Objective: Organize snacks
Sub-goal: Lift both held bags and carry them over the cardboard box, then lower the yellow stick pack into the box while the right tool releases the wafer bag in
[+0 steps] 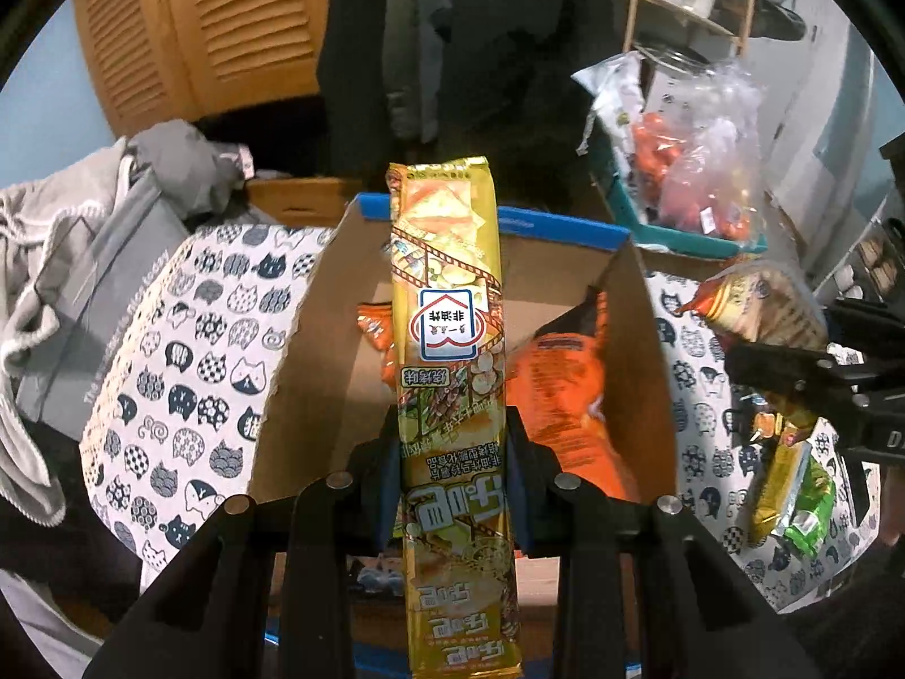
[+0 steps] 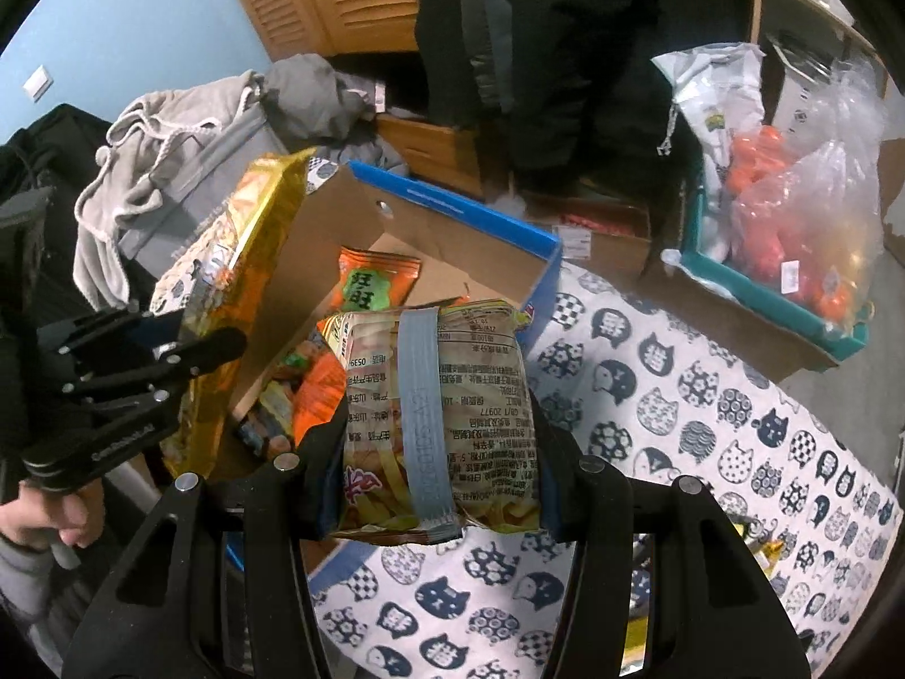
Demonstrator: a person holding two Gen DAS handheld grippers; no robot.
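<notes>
Cat-print bed [image 2: 679, 396]: cardboard box [image 1: 317, 339] at edge. Left gripper [image 1: 452, 452] pinching long yellow packet [image 1: 447, 305], long axis over box. Right gripper [image 2: 441, 452] clamping noodle bag [image 2: 435, 407], beside box.

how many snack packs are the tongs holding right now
2. The left tongs grip a long yellow chip pack above the cardboard box. The right tongs grip a noodle snack bag at the box's edge. Others lie inside, possibly hidden.

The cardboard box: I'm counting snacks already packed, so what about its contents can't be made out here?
- Left wrist view: the long yellow packet in the left gripper covers the middle of the cardboard box.
- Right wrist view: the noodle-snack bag in the right gripper hides the box's near part.
- Orange packs: labels unreadable.
</notes>
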